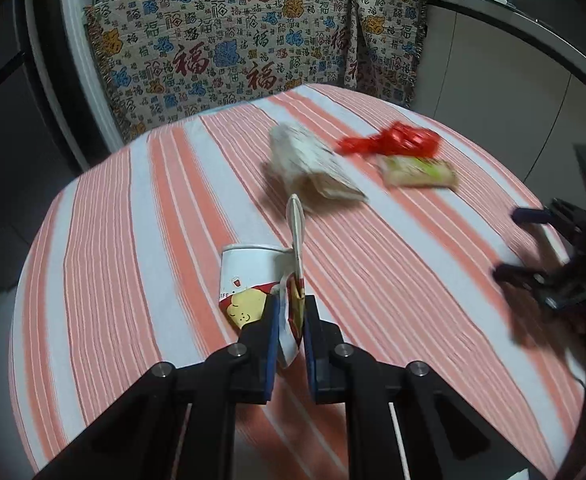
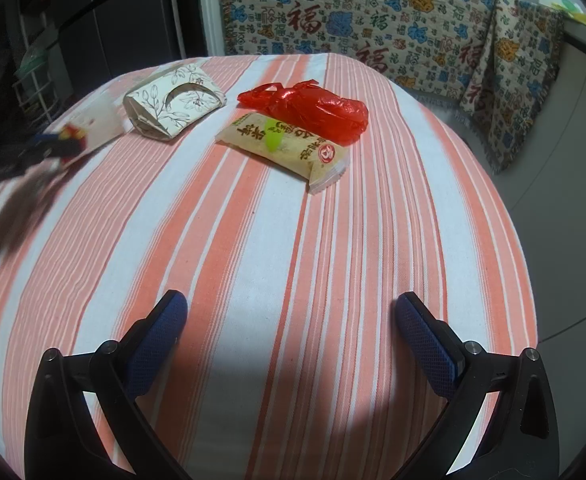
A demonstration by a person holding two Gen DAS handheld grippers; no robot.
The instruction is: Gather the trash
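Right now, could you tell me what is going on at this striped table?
A person with a gripper in each hand is clearing trash. The left gripper is shut on a crushed paper cup, pinching its flattened wall. The right gripper hangs open over the striped tablecloth, holding nothing. Still lying on the cloth are a floral paper box, a red plastic bag and a snack packet, with the bag touching the packet's far edge.

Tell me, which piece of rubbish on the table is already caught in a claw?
The crushed paper cup: the left claw pinches it. The floral carton, red bag and snack packet lie loose.
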